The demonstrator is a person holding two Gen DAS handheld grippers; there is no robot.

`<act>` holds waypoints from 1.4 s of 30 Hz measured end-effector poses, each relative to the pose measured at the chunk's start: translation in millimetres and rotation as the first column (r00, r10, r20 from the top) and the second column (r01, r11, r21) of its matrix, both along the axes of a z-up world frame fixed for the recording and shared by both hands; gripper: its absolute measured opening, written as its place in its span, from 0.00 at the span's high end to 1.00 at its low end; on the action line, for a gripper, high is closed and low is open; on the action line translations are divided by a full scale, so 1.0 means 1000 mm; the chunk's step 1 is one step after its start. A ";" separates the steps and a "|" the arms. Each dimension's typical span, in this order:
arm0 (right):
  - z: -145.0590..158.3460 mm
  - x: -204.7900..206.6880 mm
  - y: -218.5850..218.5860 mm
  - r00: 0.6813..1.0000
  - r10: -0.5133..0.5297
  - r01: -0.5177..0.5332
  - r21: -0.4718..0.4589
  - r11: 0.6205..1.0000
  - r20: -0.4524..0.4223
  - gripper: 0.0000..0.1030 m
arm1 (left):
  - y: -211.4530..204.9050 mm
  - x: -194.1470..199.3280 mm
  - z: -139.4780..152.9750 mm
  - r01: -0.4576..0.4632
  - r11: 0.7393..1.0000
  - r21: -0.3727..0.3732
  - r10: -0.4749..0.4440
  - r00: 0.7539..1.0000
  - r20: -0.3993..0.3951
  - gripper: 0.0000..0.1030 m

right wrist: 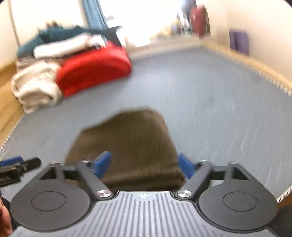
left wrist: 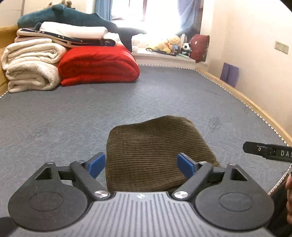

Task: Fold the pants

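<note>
Both tongs, left gripper (left wrist: 141, 165) and right gripper (right wrist: 144, 166), gape empty above the folded pants (left wrist: 157, 153); a careless swipe could snag the fold open.

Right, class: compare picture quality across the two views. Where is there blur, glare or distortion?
Left wrist view: sharp, the pants show their ribs; the window glares white; the bed edge bows from the fisheye. Right wrist view: motion-blurred throughout, pants smeared.
</note>
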State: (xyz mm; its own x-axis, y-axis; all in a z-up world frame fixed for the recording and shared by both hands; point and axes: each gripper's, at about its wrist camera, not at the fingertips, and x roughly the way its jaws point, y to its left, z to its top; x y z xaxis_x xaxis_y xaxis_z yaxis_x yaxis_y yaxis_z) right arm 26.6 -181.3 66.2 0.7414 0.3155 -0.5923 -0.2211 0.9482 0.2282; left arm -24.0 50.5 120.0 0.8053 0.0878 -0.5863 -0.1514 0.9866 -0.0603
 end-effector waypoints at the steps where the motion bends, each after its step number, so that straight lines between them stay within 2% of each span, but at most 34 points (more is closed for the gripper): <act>1: 0.002 -0.007 -0.001 0.999 0.013 -0.013 -0.009 1.000 0.032 0.13 | -0.003 -0.006 0.001 0.001 1.000 -0.010 -0.001 1.000 0.000 0.00; 3: -0.006 -0.017 -0.003 0.997 0.031 -0.028 -0.048 0.998 0.067 0.12 | -0.008 -0.013 -0.007 0.007 0.999 -0.040 -0.008 0.999 -0.031 0.00; 4: -0.016 -0.018 -0.001 0.998 0.025 -0.021 -0.071 0.997 0.051 0.12 | -0.012 -0.015 -0.016 0.008 0.999 -0.049 -0.010 0.999 -0.041 0.00; 6: -0.028 -0.013 -0.004 0.999 -0.017 0.014 -0.068 0.998 -0.043 0.12 | -0.020 -0.021 -0.047 0.001 1.000 -0.022 -0.002 0.999 -0.043 0.00; 7: -0.031 -0.009 -0.006 0.997 -0.033 0.030 -0.040 0.999 -0.074 0.12 | -0.025 -0.023 -0.064 0.003 1.000 0.016 -0.001 0.998 -0.069 0.00; 8: -0.033 -0.005 -0.004 0.995 -0.042 0.039 -0.030 0.999 -0.090 0.12 | -0.029 -0.015 -0.083 0.006 0.998 0.060 0.002 0.992 -0.130 0.00; 9: -0.034 -0.001 -0.002 0.994 -0.046 0.042 -0.045 0.998 -0.095 0.12 | -0.029 -0.007 -0.094 0.005 0.998 0.070 0.008 0.984 -0.178 0.00; 10: -0.036 0.002 0.000 0.995 -0.048 0.041 -0.073 0.996 -0.089 0.12 | -0.026 -0.001 -0.099 -0.002 0.999 0.050 0.012 0.978 -0.207 0.00; 12: -0.035 0.004 0.003 0.995 -0.046 0.036 -0.112 0.993 -0.084 0.12 | -0.017 0.007 -0.098 -0.006 1.000 -0.008 0.005 0.983 -0.183 0.00; 14: -0.042 0.003 0.005 0.992 -0.050 0.035 -0.125 0.992 -0.118 0.12 | -0.013 0.010 -0.098 -0.002 0.999 0.036 0.007 0.989 -0.145 0.00; 16: -0.049 0.011 0.012 0.987 -0.049 0.027 -0.140 0.990 -0.152 0.12 | -0.009 0.014 -0.103 -0.044 0.998 0.053 0.052 0.986 -0.160 0.00; 20: -0.055 0.015 0.025 0.985 -0.018 -0.012 -0.174 0.985 -0.170 0.12 | 0.007 0.018 -0.110 -0.111 0.993 -0.033 0.102 0.975 -0.197 0.00; 28: -0.058 0.014 0.039 0.985 0.049 -0.083 -0.205 0.975 -0.167 0.12 | 0.009 0.021 -0.110 -0.107 0.993 -0.044 0.096 0.973 -0.209 0.00; 42: -0.058 0.011 0.040 0.987 0.038 -0.072 -0.223 0.972 -0.155 0.12 | 0.006 0.026 -0.113 -0.104 0.993 -0.063 0.088 0.972 -0.217 0.00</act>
